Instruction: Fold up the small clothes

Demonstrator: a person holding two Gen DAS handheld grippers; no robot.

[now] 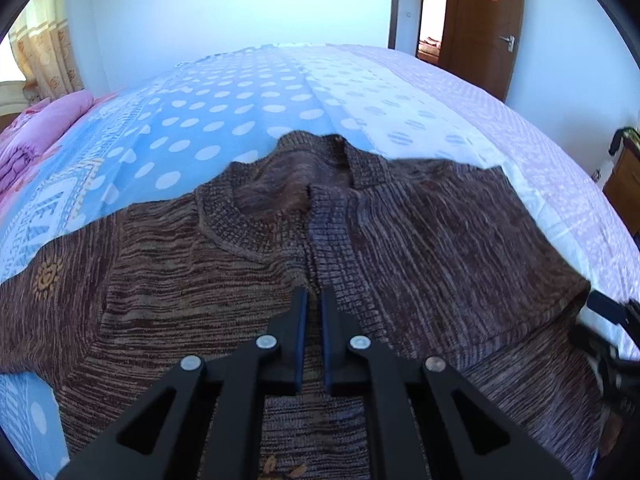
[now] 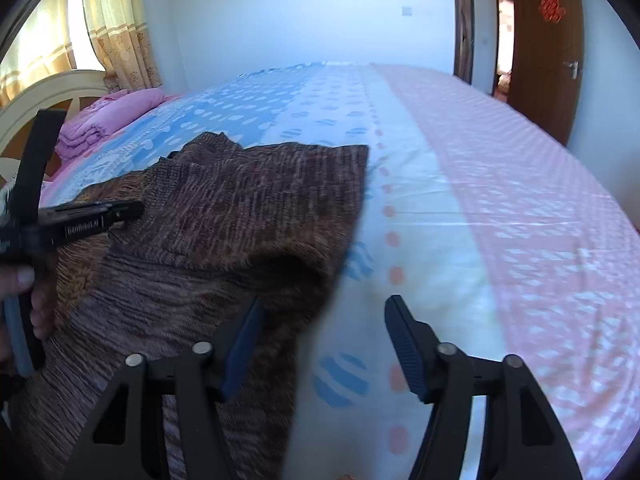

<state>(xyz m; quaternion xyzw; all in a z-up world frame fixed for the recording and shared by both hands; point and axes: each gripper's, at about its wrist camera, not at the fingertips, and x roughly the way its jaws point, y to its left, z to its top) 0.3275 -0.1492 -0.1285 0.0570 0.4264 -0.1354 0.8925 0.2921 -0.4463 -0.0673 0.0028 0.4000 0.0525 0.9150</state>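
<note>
A brown knitted cardigan (image 1: 420,240) lies spread on the bed, collar away from me, its front placket running down the middle. My left gripper (image 1: 315,300) hovers over the placket with its jaws nearly together and nothing visibly between them. In the right wrist view the cardigan (image 2: 224,216) fills the left half, its right edge partly folded over. My right gripper (image 2: 324,308) is open at that edge, its left finger (image 2: 244,344) over the knit and its right finger (image 2: 404,344) over the sheet. The left gripper (image 2: 132,208) shows there from the side.
The bed sheet (image 1: 240,120) is blue with white dots, then white, then pink (image 2: 520,200). A folded pink blanket (image 2: 108,116) lies near the headboard (image 2: 48,92). A wooden door (image 1: 484,20) stands open at the back right. A wooden cabinet (image 1: 624,184) is at the right.
</note>
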